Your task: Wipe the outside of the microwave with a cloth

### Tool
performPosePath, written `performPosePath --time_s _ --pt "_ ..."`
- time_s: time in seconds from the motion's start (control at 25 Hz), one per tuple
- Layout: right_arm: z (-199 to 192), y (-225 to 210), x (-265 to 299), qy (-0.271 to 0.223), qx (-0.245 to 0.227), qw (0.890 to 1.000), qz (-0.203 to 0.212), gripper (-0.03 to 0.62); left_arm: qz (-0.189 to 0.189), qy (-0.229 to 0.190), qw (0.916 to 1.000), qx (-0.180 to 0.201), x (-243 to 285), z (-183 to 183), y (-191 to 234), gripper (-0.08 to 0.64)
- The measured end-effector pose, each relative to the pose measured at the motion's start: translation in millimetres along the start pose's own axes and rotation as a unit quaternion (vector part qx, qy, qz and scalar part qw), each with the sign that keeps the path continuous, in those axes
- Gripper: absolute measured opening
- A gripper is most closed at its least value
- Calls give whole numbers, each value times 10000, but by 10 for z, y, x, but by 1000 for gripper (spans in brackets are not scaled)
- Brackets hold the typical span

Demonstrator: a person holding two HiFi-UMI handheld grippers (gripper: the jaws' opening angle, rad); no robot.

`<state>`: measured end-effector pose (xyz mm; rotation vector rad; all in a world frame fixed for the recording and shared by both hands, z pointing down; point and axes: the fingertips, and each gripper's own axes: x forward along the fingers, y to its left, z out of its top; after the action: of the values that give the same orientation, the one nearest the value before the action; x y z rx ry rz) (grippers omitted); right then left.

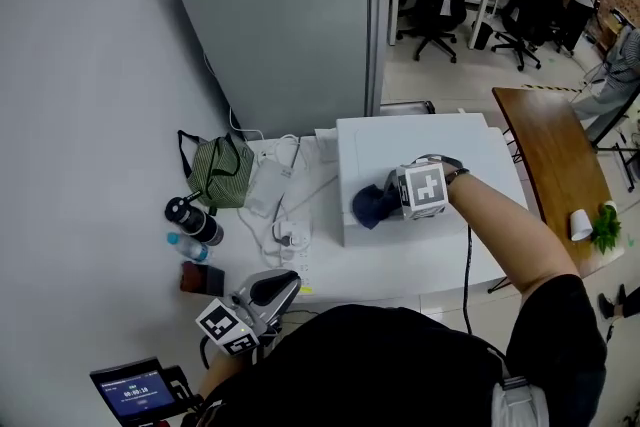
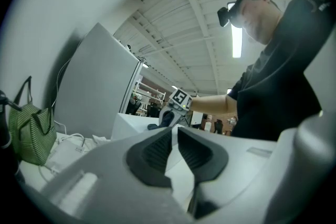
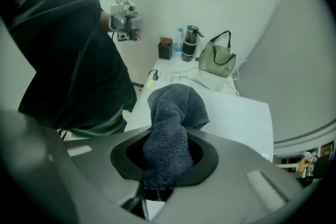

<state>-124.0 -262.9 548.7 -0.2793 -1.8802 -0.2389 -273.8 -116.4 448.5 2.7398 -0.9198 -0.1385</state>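
Observation:
The white microwave point(image 1: 440, 150) stands on the white table point(image 1: 420, 265), right of centre in the head view. A dark blue cloth point(image 1: 374, 205) is bunched at the microwave's front left corner, and my right gripper point(image 1: 392, 199) is shut on it. In the right gripper view the cloth point(image 3: 173, 113) fills the jaws and drapes onto the microwave's top point(image 3: 239, 118). My left gripper point(image 1: 283, 287) hovers low by the table's near edge, close to my body. Its jaws point(image 2: 175, 136) are shut with nothing between them. From there the cloth point(image 2: 165, 119) and microwave point(image 2: 128, 123) show far off.
A green bag point(image 1: 220, 172), a black bottle point(image 1: 193, 218), a water bottle point(image 1: 187, 247) and a brown box point(image 1: 200, 279) line the table's left side. White cables and a power strip point(image 1: 285, 235) lie beside the microwave. A grey partition point(image 1: 290, 15) stands behind it, a wooden table point(image 1: 555, 165) to the right.

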Motion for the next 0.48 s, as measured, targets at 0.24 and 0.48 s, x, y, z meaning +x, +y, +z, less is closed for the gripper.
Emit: performPosePath --time_s 0.24,0.48 --pt "-1328 558 -398 638 192 9973 322 77 -101 -140 9998 79 631 57 -313 35" --pt "-3037 902 -849 1412 719 9873 129 77 -356 -111 9993 46 1426 -25 -620 35"
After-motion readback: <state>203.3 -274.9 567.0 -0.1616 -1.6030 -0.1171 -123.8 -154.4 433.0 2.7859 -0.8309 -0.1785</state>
